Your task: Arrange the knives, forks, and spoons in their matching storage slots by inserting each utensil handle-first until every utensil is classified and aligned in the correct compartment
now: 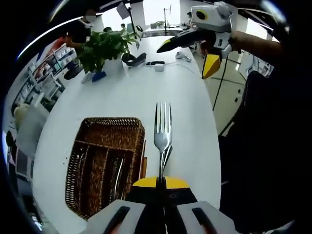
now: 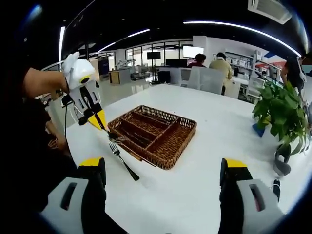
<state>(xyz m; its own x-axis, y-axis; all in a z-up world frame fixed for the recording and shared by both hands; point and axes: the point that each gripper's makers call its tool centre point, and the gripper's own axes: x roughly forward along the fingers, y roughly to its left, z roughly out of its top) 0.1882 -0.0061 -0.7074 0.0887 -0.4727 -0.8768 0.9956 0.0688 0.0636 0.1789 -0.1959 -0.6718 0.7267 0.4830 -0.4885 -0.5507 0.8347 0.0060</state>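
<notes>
**Fork clamped in the left tongs, wicker tray alongside**

A polished silver fork point(image 1: 163, 134) with four tines and a slim handle is gripped by its handle in the left tongs point(image 1: 162, 181), whose jaws are closed on it. In the left gripper view it runs straight up the centre of the frame, tines toward the top, long axis in line with the jaws, above the white tabletop point(image 1: 126, 95). The brown wicker tray point(image 1: 105, 163), split into long slots, sits at lower left, just beside the fork; metal utensils lie in its slots, too blurred to sort.

In the right gripper view the left tongs point(image 2: 108, 132) hold the fork point(image 2: 122, 158) left of centre, angled down to the right beside the tray's point(image 2: 153, 134) near corner. The right tongs point(image 2: 163, 170) stand wide apart, holding nothing, at the bottom of the frame.
</notes>
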